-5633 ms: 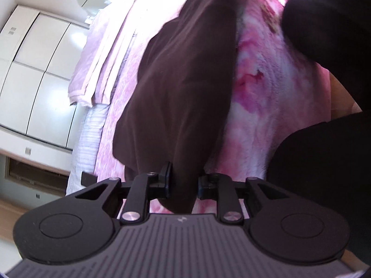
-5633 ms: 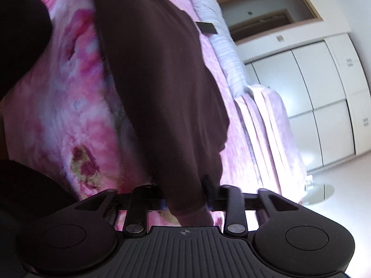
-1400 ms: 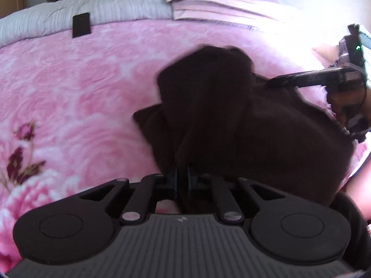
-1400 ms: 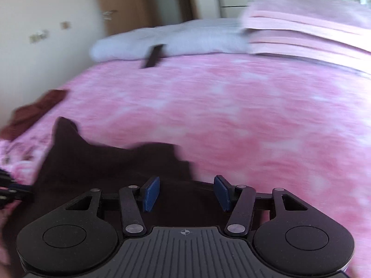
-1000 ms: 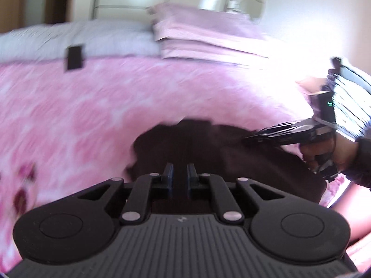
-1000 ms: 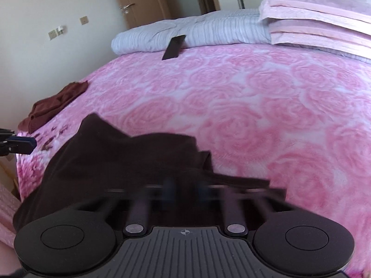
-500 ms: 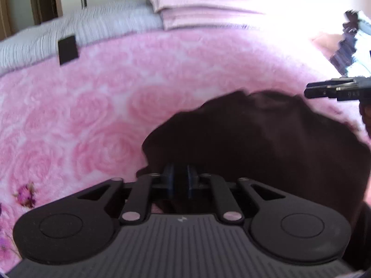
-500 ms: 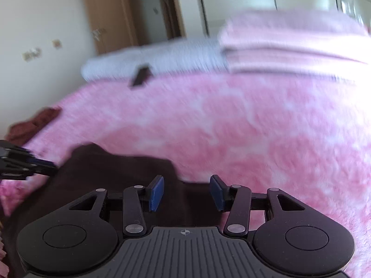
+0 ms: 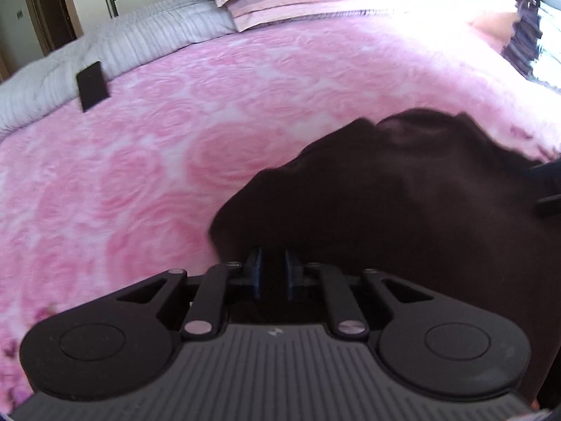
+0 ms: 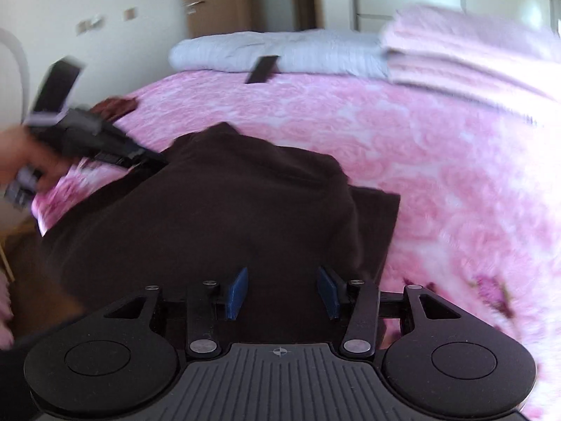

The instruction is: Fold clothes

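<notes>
Dark garment bunched on the pink bedspread, one gripper pinching it, the other spread above it.

Nearest, the left gripper (image 9: 272, 273) has its fingers nearly together on an edge of the dark brown garment (image 10: 217, 217); the right gripper (image 10: 282, 293) hangs over the cloth with fingers wide apart, gripping nothing. The garment lies humped at the near edge of the pink bedspread (image 9: 147, 161). A neat fold likely needs the hump pulled flat and edges matched before creasing. Farther off sit a black remote (image 9: 93, 86) and stacked pink pillows (image 10: 470, 52).

Matt dark-brown cloth garment (image 9: 403, 189) on plush pink blanket (image 9: 175, 147) (embossed roses)
</notes>
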### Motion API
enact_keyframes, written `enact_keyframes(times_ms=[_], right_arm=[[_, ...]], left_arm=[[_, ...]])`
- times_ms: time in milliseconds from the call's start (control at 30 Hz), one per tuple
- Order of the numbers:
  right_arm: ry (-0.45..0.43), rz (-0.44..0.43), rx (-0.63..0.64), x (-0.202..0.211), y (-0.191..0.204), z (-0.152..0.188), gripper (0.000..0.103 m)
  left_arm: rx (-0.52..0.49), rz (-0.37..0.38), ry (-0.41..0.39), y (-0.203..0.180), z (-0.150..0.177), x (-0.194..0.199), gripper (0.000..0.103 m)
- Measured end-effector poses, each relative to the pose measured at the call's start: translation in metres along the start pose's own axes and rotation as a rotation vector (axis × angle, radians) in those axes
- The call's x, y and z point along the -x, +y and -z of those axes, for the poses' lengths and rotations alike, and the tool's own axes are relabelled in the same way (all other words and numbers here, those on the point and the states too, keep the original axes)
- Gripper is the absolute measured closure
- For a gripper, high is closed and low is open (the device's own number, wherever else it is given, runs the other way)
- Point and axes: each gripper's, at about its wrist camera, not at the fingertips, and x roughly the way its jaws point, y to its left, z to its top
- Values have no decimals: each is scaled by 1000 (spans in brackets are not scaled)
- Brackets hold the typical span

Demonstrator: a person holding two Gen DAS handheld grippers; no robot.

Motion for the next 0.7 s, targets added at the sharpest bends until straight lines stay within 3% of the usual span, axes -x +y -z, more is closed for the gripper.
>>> enact_keyframes(times_ms=[200,300,600,667,700], right_arm=[[-5,-14,381,40,80,27,54],[53,16,543,37,105,48,53],[109,133,704,0,122,58,53],[108,134,679,-12,118,45,69],[108,134,668,-14,117,39,70]], left_arm=[[-37,-57,16,-2,12,31,93],[-62,-71,5,-8,15,45,93],[-141,-87,-33,-25,23,79,90],[-169,-85,-40,-31,28,87,88],[-185,-87,-45,-34,31,91,85]])
